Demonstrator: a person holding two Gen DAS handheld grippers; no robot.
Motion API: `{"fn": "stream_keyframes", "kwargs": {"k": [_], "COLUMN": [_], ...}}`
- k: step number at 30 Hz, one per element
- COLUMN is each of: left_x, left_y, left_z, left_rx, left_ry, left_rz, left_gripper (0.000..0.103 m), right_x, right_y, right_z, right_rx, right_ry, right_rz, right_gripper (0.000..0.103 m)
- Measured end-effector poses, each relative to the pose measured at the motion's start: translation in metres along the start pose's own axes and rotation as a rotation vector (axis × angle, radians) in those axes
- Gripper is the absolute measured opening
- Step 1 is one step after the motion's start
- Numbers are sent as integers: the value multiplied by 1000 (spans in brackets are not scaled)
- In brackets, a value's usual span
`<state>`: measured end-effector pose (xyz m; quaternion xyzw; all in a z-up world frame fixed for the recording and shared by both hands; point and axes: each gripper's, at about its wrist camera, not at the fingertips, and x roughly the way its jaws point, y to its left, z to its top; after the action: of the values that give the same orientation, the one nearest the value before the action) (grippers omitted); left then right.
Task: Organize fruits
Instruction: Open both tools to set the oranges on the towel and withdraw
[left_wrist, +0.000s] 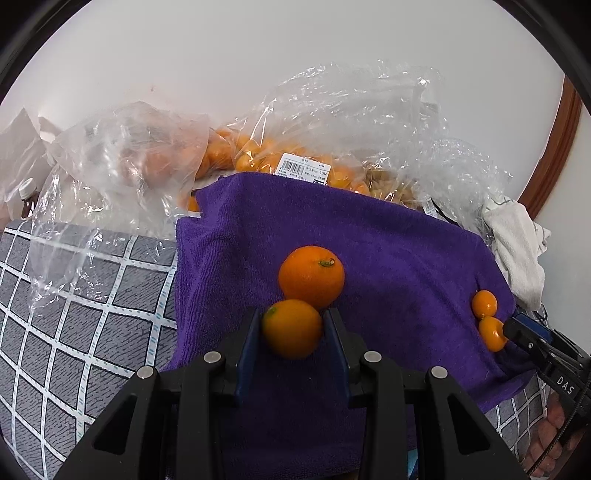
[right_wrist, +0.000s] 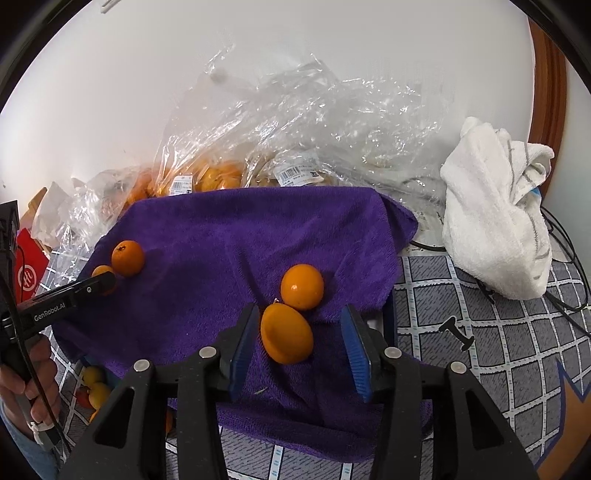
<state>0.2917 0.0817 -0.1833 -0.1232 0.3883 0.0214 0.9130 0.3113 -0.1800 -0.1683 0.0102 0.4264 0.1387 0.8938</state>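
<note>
A purple towel (left_wrist: 388, 251) covers a raised surface and carries small oranges. In the left wrist view my left gripper (left_wrist: 293, 330) is shut on an orange (left_wrist: 291, 328), which touches a second orange (left_wrist: 311, 277) just beyond it. In the right wrist view my right gripper (right_wrist: 299, 332) is open; an oval orange (right_wrist: 286, 332) lies between its fingers against the left pad, with a round orange (right_wrist: 302, 286) just ahead. The left gripper (right_wrist: 99, 284) shows at the far left by two oranges (right_wrist: 127, 257). The right gripper's tip (left_wrist: 517, 330) shows by two oranges (left_wrist: 484, 303).
Clear plastic bags (left_wrist: 325, 122) holding many oranges lie behind the towel against a white wall. A crumpled white cloth (right_wrist: 495, 218) and black cables (right_wrist: 565, 258) lie at the right on a grey checked cover (right_wrist: 491, 332). Small yellow fruits (right_wrist: 94, 386) sit below the towel's left edge.
</note>
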Motion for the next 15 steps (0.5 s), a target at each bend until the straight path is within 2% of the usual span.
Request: {"fn": "stream_keyframes", "kwargs": {"k": [8, 15], "left_x": [-15, -35], "left_y": [3, 0], "left_z": [0, 3], "left_rx": [-19, -16], "left_ry": [-69, -110], "left_rz": [-22, -22], "left_gripper": [43, 43], "right_x": [-9, -32], "right_y": [1, 10], "right_z": [0, 3], "right_rx": [-6, -12], "right_ry": [-25, -63], "right_rz": [-17, -7], "right_gripper": [51, 51]}}
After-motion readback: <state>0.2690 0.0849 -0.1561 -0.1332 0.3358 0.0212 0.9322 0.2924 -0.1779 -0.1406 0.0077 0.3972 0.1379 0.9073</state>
